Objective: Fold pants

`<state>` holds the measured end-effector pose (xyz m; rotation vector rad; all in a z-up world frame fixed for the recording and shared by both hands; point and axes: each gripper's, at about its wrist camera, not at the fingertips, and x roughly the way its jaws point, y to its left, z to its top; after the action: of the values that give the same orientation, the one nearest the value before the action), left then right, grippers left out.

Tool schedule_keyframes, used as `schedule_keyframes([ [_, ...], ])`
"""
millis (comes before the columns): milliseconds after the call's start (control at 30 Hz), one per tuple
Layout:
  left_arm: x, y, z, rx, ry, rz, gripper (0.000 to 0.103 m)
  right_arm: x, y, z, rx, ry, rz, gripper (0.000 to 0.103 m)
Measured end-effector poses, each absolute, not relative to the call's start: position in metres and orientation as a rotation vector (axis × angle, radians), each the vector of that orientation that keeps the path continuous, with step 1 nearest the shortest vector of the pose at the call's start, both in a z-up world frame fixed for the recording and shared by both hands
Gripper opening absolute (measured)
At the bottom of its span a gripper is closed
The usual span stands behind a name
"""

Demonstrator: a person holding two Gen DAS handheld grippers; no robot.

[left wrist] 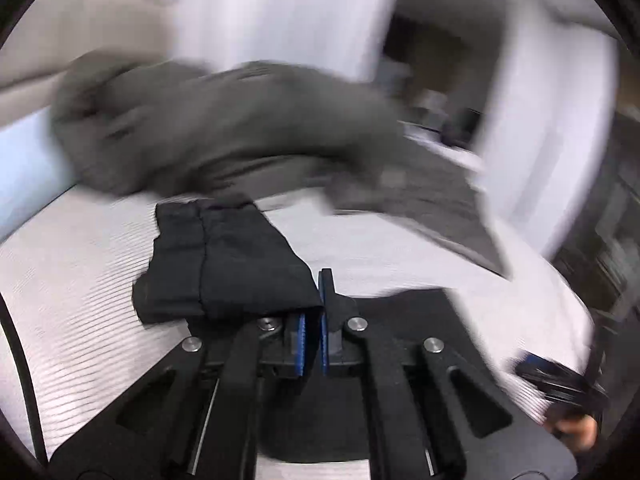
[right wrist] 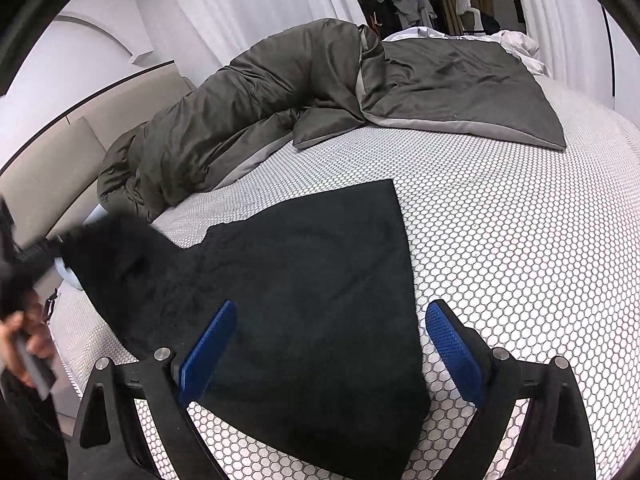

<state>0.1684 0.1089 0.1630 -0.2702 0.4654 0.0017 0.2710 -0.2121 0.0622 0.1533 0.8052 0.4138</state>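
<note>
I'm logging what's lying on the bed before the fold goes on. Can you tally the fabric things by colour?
Black: 1, the pants, one end pinched in the shut left claw; the right claw is open above them.
Dark grey: 1, the rumpled duvet.
White: 1, crumpled bedding at the far end.
Total: 3

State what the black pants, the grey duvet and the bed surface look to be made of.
Black pants: matte woven fabric, maybe cotton; dull, no sheen, soft creases. Grey duvet: smooth, satiny cloth, perhaps polyester; light glints along its folds, and it looks puffy. Bed surface: white textile with a printed or knitted hexagon mesh pattern; which one is unclear.
</note>
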Motion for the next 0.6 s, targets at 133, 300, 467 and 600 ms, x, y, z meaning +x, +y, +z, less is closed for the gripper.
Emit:
schedule_keyframes([
  [133,0.201,0.003,0.160,-0.225,0.621,-0.358,0.034,0.275,-0.225,0.062,0.177,0.799,0.387,0.097],
  [300,0.198,-0.028,0.130,-0.267,0.729,-0.511,0.069,0.281,-0.260,0.058,0.236,0.816,0.297,0.097],
  [467,0.183,0.025,0.104,-0.334,0.680,-0.388,0.078,0.282,-0.276,0.053,0.248,0.842,0.265,0.097],
  [600,0.191,0.073,0.064,-0.418,0.654,-0.264,0.078,0.280,-0.272,0.051,0.232,0.855,0.278,0.097],
])
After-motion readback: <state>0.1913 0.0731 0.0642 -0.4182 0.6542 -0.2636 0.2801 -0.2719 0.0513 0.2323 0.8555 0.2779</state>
